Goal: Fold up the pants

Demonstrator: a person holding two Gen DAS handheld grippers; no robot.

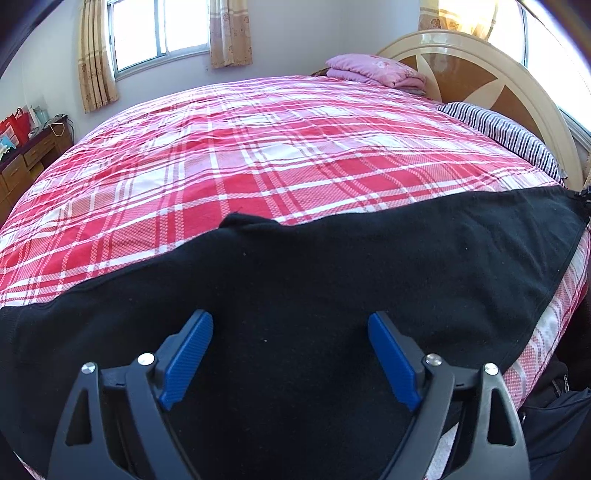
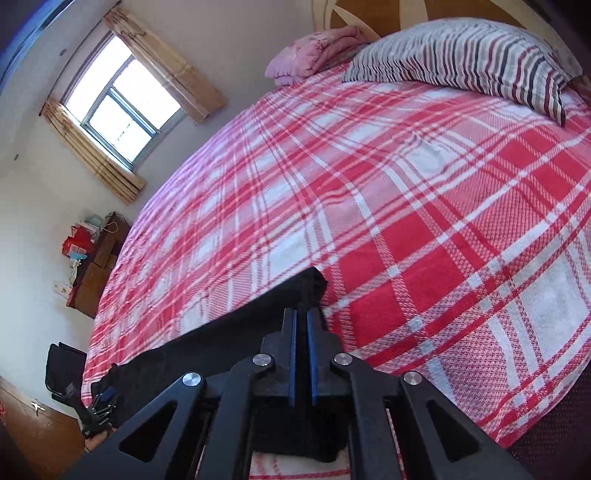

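Note:
Black pants (image 1: pixel 332 266) lie stretched across the near edge of a bed with a red and white plaid cover (image 1: pixel 258 147). My left gripper (image 1: pixel 290 321) is open, its blue pads (image 1: pixel 186 358) spread wide just above the middle of the pants, holding nothing. My right gripper (image 2: pixel 301 314) is shut on one end of the pants (image 2: pixel 258 321); the black cloth runs from its blue pads down to the left along the bed edge. The left gripper (image 2: pixel 94 410) also shows small at the lower left of the right wrist view.
A striped pillow (image 2: pixel 480 62) and a folded pink blanket (image 1: pixel 373 70) lie at the wooden headboard (image 1: pixel 480 74). A wooden desk (image 1: pixel 22 162) with red bags stands by the far wall under a curtained window (image 1: pixel 159 33). A dark bag (image 1: pixel 554 417) sits beside the bed.

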